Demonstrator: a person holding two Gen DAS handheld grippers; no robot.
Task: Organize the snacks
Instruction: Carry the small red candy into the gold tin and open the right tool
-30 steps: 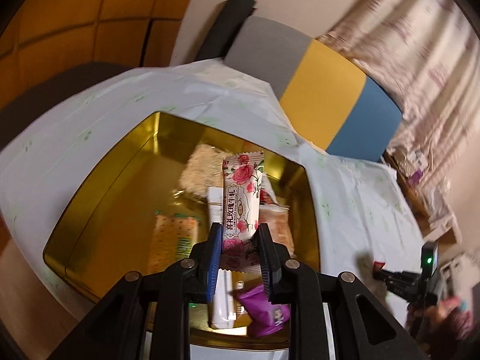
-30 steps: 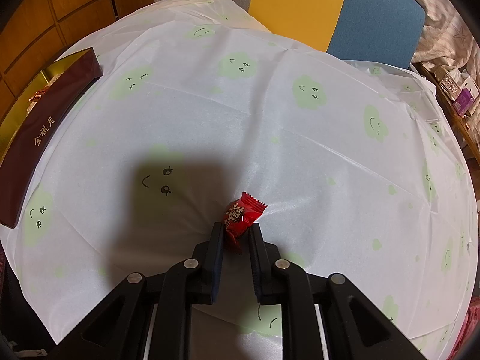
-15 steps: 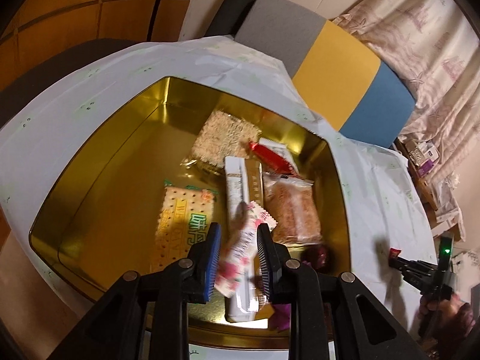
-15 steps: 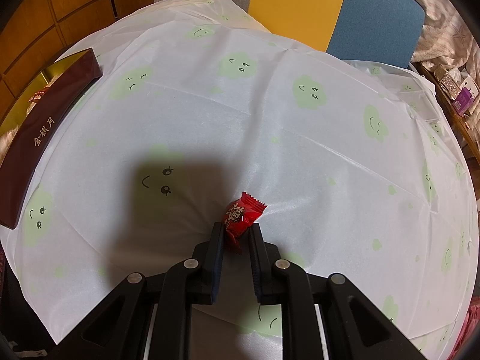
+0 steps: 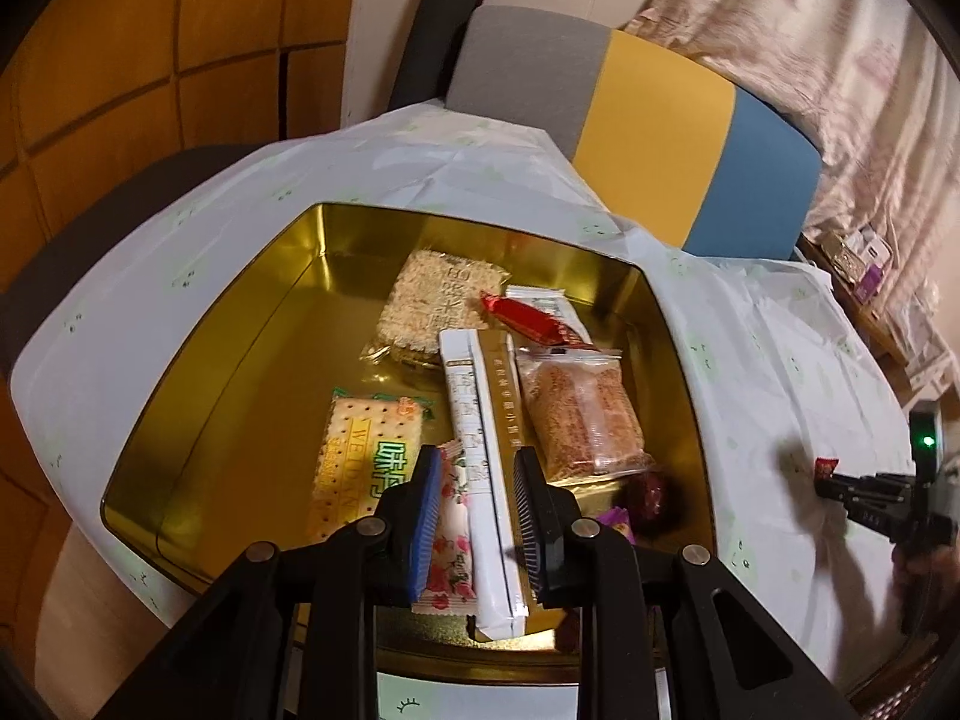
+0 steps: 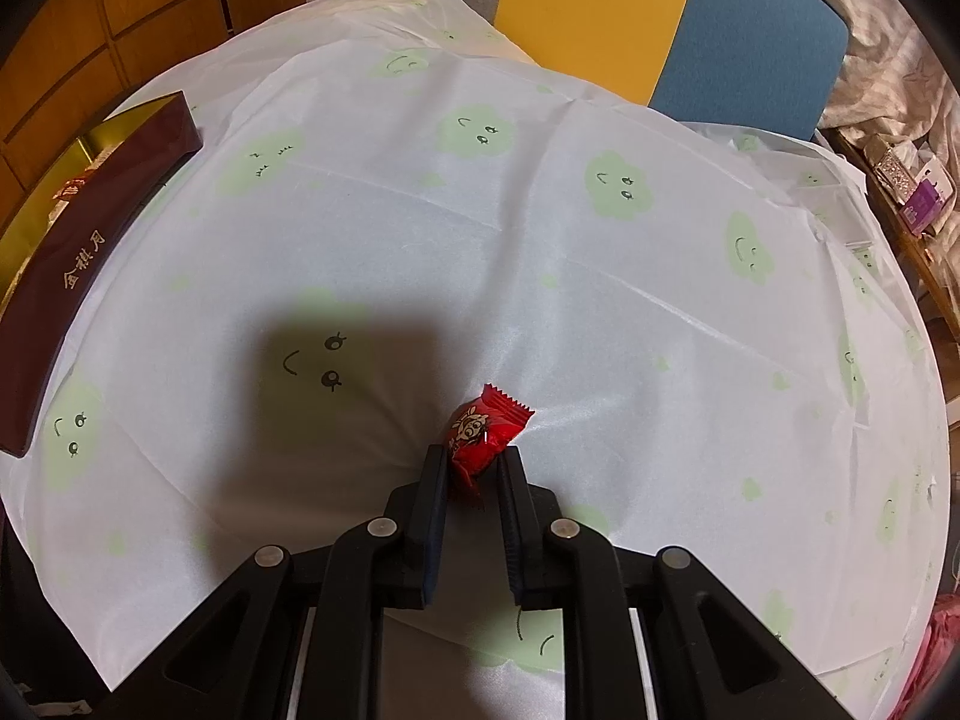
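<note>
A gold tin (image 5: 198,420) holds several snacks: a rice cake (image 5: 438,300), a cracker packet (image 5: 366,450), a long white box (image 5: 480,438), a red candy (image 5: 534,318) and a clear-wrapped cake (image 5: 576,414). A floral packet (image 5: 450,534) lies on the tin floor beside the white box. My left gripper (image 5: 477,456) hovers just above it, its jaws a narrow gap apart and pinching nothing. My right gripper (image 6: 474,456) is shut on a small red candy (image 6: 486,426) just over the tablecloth (image 6: 540,210). It also shows at the far right as the right gripper (image 5: 864,492).
The tin's dark maroon side (image 6: 90,252) lies along the left edge of the round table. A grey, yellow and blue chair (image 5: 660,132) stands behind the table. Cluttered shelves (image 6: 912,192) are at the right. A person's hand (image 5: 924,564) holds the right gripper.
The floral packet, upright between the left jaws a second ago, tipped over and now lies in the tin. The left gripper moved in over the tin. The right gripper and its candy stayed still.
</note>
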